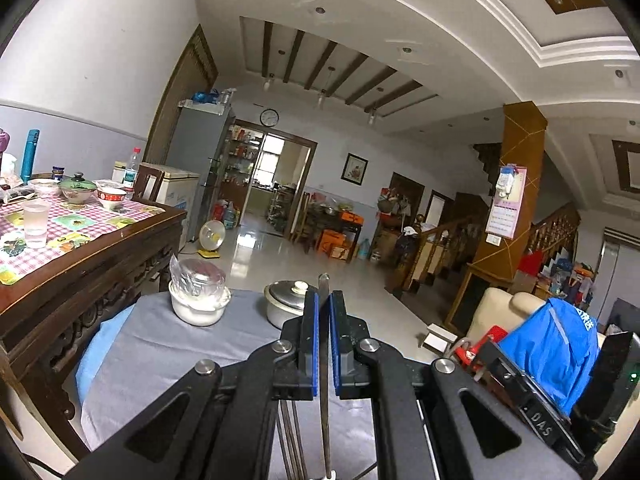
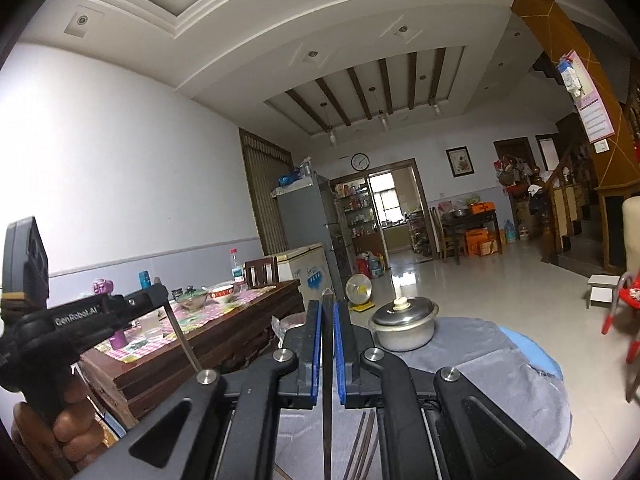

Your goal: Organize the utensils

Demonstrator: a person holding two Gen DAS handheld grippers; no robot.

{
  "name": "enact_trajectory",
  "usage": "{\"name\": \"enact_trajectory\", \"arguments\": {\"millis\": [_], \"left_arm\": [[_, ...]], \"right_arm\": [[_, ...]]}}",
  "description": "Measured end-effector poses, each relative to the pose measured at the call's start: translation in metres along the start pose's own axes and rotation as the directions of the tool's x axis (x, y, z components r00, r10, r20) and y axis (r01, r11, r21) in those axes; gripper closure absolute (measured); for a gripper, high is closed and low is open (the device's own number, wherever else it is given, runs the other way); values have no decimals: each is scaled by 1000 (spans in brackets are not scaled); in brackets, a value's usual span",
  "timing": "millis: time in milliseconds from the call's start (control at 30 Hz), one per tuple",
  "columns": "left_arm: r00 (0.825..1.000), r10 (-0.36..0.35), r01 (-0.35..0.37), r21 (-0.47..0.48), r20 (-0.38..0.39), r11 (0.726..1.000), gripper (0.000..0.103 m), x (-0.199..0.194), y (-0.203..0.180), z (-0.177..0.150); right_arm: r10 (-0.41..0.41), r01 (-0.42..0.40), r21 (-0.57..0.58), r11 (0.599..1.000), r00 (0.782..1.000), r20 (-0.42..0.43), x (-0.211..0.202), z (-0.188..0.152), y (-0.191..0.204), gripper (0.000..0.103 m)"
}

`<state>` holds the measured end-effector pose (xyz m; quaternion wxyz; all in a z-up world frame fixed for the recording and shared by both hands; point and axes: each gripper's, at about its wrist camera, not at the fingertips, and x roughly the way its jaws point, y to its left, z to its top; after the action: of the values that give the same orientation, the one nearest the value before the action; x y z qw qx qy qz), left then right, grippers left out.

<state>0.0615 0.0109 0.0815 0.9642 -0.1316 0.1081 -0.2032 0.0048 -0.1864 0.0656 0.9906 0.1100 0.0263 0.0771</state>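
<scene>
My left gripper [image 1: 324, 300] is shut on a thin dark chopstick [image 1: 325, 408] that runs lengthwise between its blue pads and sticks out past the tips. My right gripper [image 2: 328, 306] is shut on another dark chopstick [image 2: 328, 420] the same way. Both are held above a small round table under a grey cloth [image 1: 160, 360]. Several more chopsticks [image 2: 362, 444] lie on the cloth below the right gripper; they also show in the left wrist view [image 1: 290, 436]. The left gripper shows at the left of the right wrist view [image 2: 162, 292], its chopstick [image 2: 184, 340] slanting down.
A lidded metal pot [image 1: 286, 300] and a white bowl holding a plastic-wrapped bowl [image 1: 198, 296] stand at the cloth's far edge. A wooden dining table [image 1: 88, 240] with dishes is to the left. A red chair [image 2: 624, 320] stands to the right.
</scene>
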Motion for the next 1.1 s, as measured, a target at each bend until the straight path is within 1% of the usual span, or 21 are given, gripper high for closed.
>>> {"name": "enact_trajectory", "arguments": {"millis": [200,433,500,667,767,933,1100], "left_arm": [[999,-4,4,11,-44,1000,98,-3,-5,-12],[994,40,-37,28,-104,999,98,6,-8,-33],[990,42,-39,28,-132,999,98,10,-9,-39],[975,61,-55,34,-212,998,98,22,-9,-55],[967,69,-61,41,-244,997,98,26,-9,-62],[956,80,-71,42,-283,997,98,32,-8,-70],[946,91,-83,37,-311,996,98,36,-3,-75]], "right_arm": [[11,-10,7,1000,999,-32,-8,-8,-6,96],[18,-18,-4,1000,998,-67,-12,-19,-7,96],[15,-16,-11,1000,996,-83,-11,-22,-7,96],[1,-3,-17,1000,991,-136,-5,-30,-9,96],[-4,1,-17,1000,985,-173,0,-35,-11,96],[-10,5,-25,1000,974,-228,8,-44,-9,96],[-12,9,-10,1000,962,-271,16,-53,-11,96]]}}
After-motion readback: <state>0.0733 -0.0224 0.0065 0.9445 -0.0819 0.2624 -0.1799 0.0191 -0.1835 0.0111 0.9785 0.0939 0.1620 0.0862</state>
